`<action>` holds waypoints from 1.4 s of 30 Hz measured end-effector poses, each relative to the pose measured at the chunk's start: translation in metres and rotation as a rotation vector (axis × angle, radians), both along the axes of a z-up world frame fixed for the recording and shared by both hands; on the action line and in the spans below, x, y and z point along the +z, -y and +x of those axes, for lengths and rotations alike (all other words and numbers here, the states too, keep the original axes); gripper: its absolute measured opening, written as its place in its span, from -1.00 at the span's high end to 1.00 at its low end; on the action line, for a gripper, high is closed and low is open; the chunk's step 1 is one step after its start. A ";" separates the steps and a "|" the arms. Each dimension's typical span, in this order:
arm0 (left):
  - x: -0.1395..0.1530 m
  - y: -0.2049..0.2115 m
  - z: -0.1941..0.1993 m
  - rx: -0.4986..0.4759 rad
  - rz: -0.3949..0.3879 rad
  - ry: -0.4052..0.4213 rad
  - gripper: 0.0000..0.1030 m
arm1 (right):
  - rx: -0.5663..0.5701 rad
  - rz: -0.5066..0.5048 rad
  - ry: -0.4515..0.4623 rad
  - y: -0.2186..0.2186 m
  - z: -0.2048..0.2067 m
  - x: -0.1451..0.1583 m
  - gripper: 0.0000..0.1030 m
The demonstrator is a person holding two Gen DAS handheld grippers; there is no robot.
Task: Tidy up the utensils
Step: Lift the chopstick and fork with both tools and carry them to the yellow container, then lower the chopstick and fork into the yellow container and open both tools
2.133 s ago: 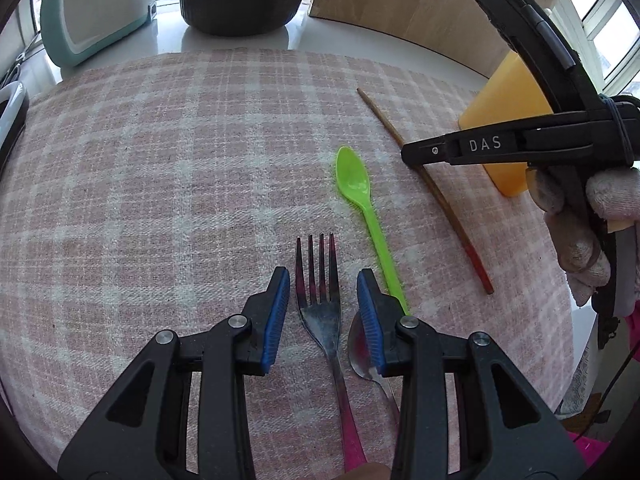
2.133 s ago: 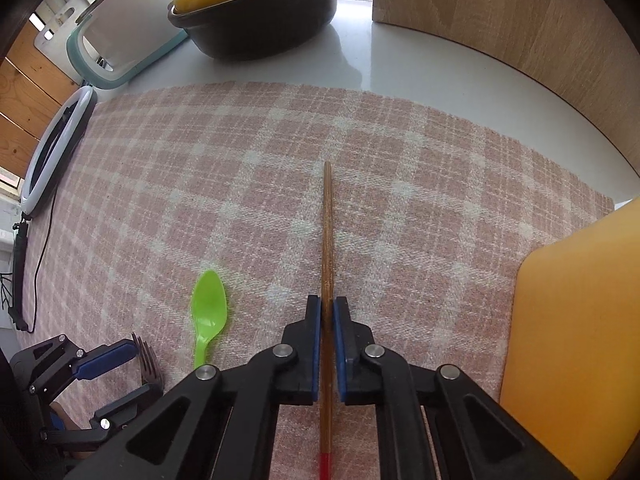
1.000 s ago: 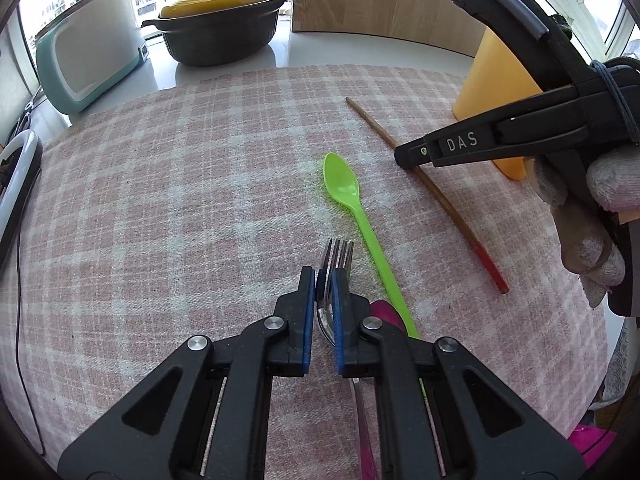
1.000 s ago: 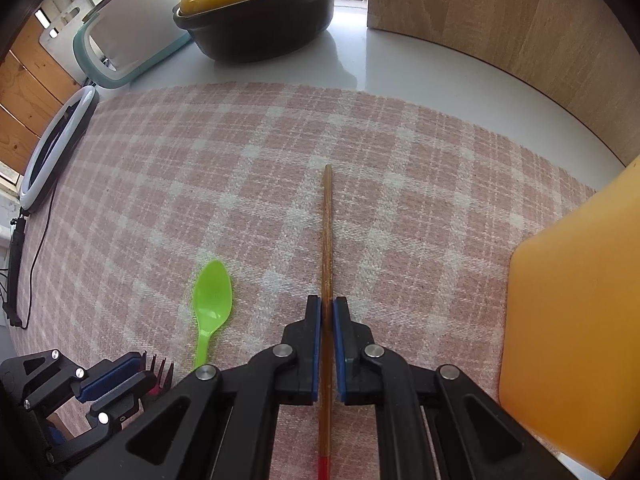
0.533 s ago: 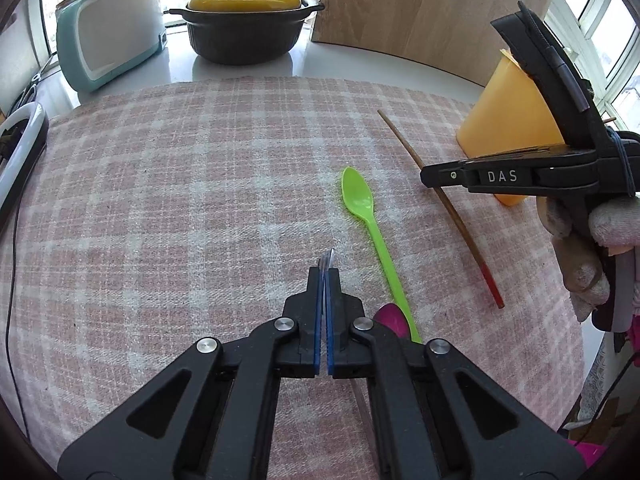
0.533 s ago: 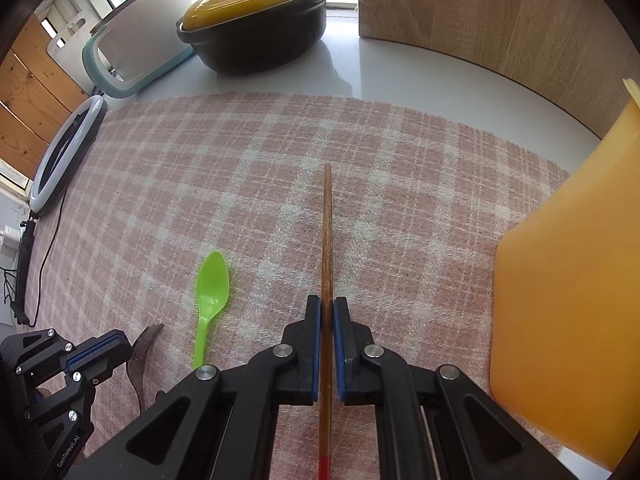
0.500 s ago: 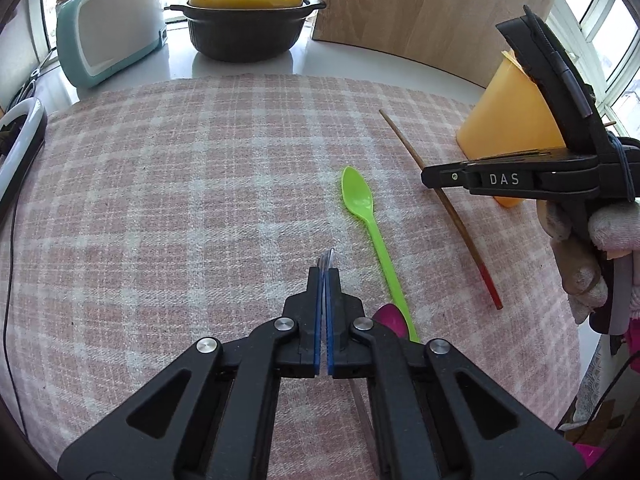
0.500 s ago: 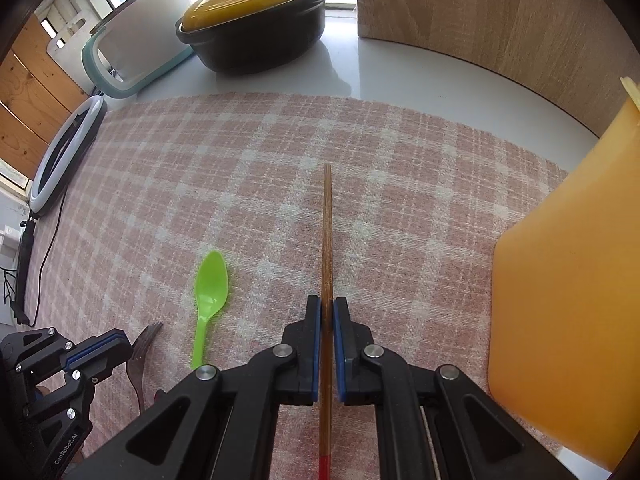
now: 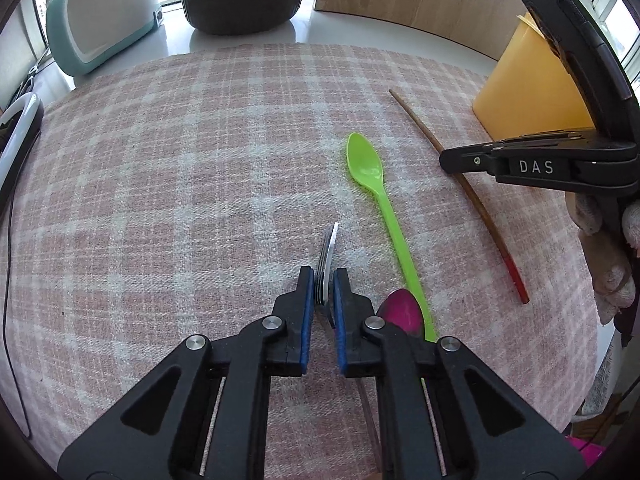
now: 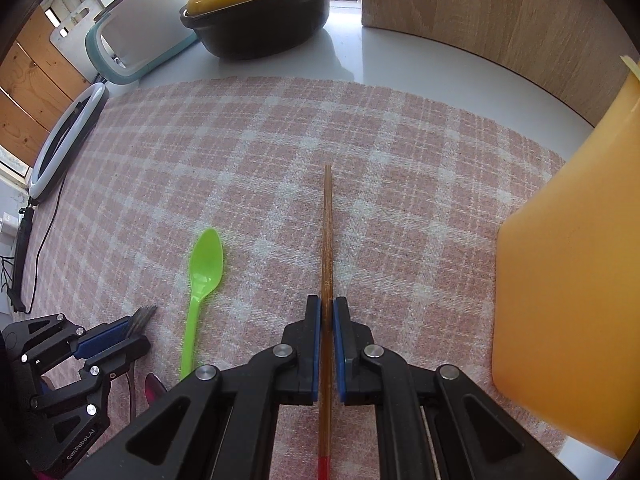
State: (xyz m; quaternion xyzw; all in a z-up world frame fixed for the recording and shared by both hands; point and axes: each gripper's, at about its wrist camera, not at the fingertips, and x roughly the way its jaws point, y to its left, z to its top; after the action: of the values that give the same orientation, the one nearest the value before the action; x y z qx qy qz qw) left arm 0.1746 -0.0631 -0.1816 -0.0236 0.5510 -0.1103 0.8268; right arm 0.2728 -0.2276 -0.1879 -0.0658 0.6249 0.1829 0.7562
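Pink checked cloth (image 9: 160,200) covers the desk. With my left gripper (image 9: 319,300) pinching the steel fork (image 9: 329,256) and my right gripper (image 10: 327,320) clamping the brown wooden chopstick (image 10: 327,232), both probably go next into the tall yellow plastic holder (image 10: 568,300).

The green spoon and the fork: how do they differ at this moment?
The green spoon is plastic and lies flat on the checked cloth, touched by nothing; the fork is metal and is clamped on edge in the left hand-held gripper. The spoon shows its full length; the fork shows only its tines. Both point away from the camera.
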 end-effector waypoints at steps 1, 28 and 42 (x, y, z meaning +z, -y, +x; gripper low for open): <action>0.000 0.000 0.000 -0.004 0.003 0.003 0.96 | -0.001 0.002 0.000 0.001 0.000 0.000 0.94; 0.118 -0.003 -0.008 -0.031 -0.078 0.269 0.98 | -0.019 0.196 0.237 0.042 -0.052 0.115 0.94; 0.193 0.039 0.015 -0.116 -0.165 0.412 0.99 | -0.084 0.283 0.429 0.095 -0.064 0.201 0.94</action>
State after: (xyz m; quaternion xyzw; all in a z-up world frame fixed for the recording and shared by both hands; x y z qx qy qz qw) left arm 0.1894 -0.1020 0.0114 -0.0364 0.3601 -0.2050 0.9094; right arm 0.2088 -0.3227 0.0133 0.0294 0.4207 0.2186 0.8800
